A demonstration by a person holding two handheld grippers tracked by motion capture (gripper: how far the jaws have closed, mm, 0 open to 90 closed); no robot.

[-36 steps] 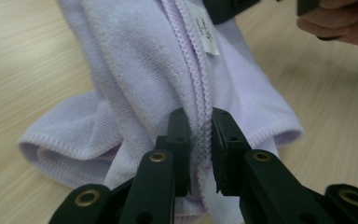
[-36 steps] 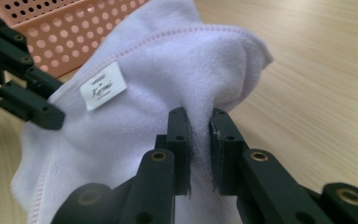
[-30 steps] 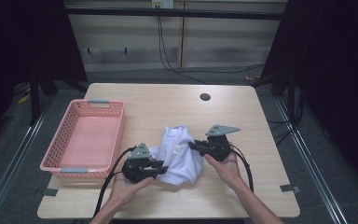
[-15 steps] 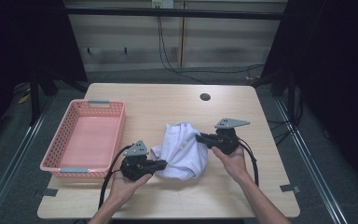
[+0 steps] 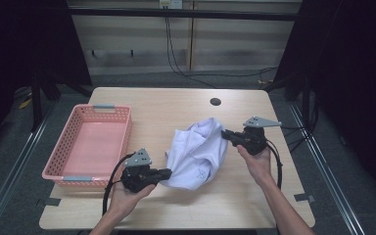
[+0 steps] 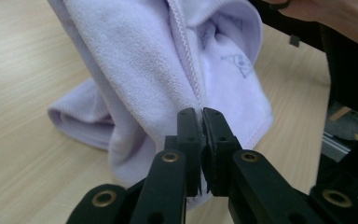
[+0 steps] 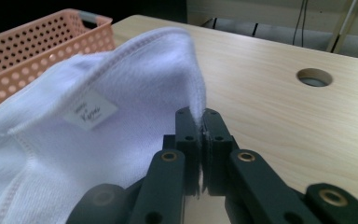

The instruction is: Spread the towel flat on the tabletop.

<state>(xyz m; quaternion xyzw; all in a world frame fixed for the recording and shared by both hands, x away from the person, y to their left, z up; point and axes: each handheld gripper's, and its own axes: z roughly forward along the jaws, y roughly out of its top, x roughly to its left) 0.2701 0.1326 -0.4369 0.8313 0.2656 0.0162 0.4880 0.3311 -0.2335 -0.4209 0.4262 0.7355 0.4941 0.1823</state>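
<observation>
A pale lilac terry towel (image 5: 198,154) with a stitched hem lies bunched on the light wooden table (image 5: 176,105), right of the middle, strung between the two grippers so that its long axis runs on a slant from the near left to the far right. The left gripper (image 5: 168,172) sits at the towel's near lower end, the right gripper (image 5: 225,133) at its far upper end, and the cloth sags in loose folds between them, so any spreading or folding would turn on the two hands drawing apart or together along that slanted line. In the left gripper view the black jaws are pressed together on the hemmed edge of the towel (image 6: 177,60), with cloth rising straight up from them. In the right gripper view the jaws are likewise clamped on a corner of the towel (image 7: 121,84), near its small white label (image 7: 90,109). A pink perforated plastic basket (image 5: 66,156) stands apart at the table's left side, nearer the left hand.
</observation>
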